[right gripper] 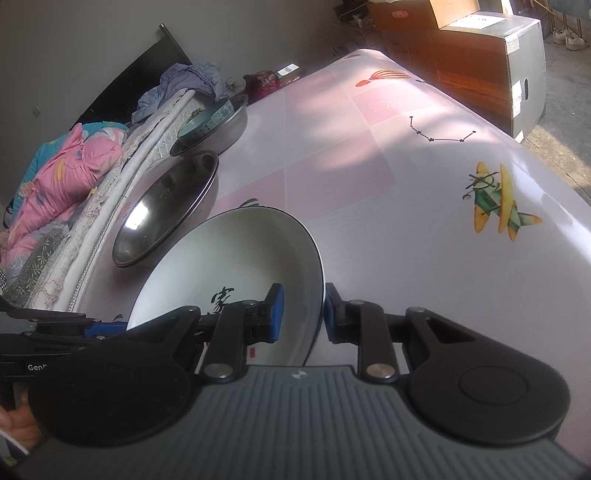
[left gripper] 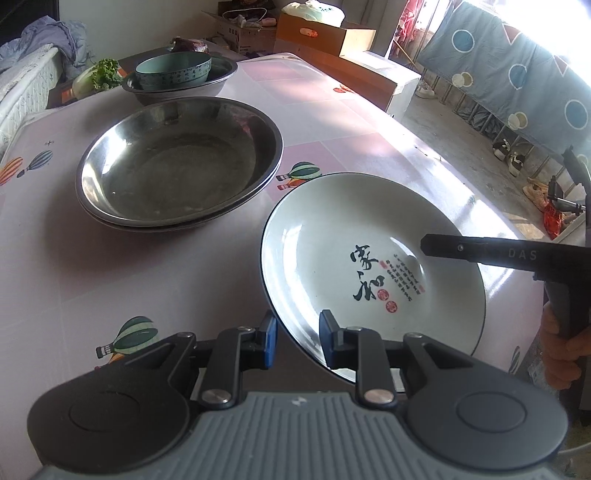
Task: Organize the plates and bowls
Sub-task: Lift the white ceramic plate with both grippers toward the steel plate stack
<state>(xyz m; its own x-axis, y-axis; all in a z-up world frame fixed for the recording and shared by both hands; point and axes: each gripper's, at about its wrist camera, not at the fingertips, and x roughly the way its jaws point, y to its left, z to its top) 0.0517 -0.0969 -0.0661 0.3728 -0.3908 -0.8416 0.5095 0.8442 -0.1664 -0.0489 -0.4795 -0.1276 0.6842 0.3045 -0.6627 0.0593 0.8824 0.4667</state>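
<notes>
- A table (left gripper: 184,266) under a pink-and-white cloth printed with balloons fills both views; cardboard boxes (left gripper: 325,35) stand behind it, and piled bedding (right gripper: 62,173) lies along one side.
- The left gripper (left gripper: 298,341) has its blue pads pinched onto the near rim of a white plate (left gripper: 343,236) with black calligraphy.
- The right gripper (right gripper: 303,314) clamps the opposite rim of the same plate, which sits tilted between the two.
- Beside it rest stacked steel basins (left gripper: 177,162); farther back a green bowl (left gripper: 173,72) sits in another steel basin (left gripper: 221,79).
</notes>
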